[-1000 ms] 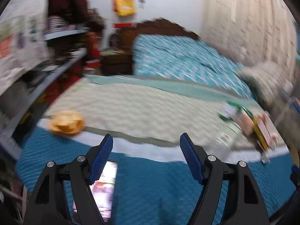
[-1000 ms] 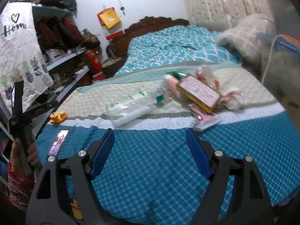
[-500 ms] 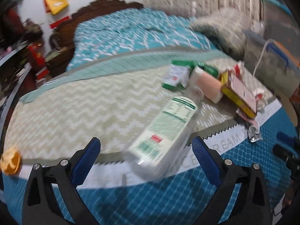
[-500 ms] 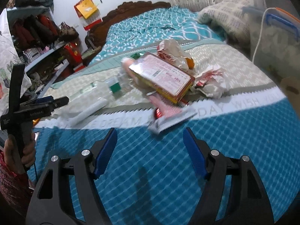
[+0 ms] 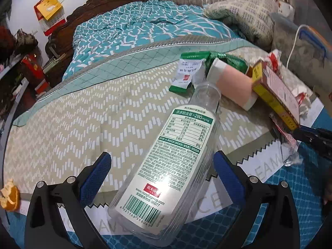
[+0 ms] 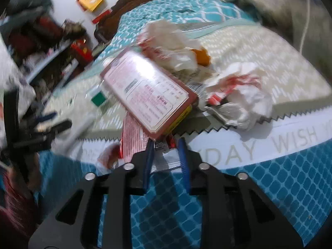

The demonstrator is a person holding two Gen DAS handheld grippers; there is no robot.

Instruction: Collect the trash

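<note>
On the bed [image 5: 62, 128], both your grippers have come in on the trash pile within the last second. Left gripper [image 5: 162, 174]: jaws spread wide, now straddling the bottle [image 5: 172, 157], which lies on its side, pads not yet touching it; a second ago it was well short. Right gripper [image 6: 166, 155]: jaws have narrowed from wide open to nearly pressed together, pinching the wrapper [image 6: 164, 159] that sticks out from under the box [image 6: 149, 91]; view blurred, so grip quality uncertain. Judgement: two pickups started, neither item lifted. Readable: bottle label "280 mg/kg", "www.nongfuspring.com", barcode 6921168558049; blanket [image 6: 269, 186] band reads "DAY WISH". Box print too blurred. Crumpled paper [image 6: 244, 95] and orange peel [image 5: 9, 195] lie uncollected.
</note>
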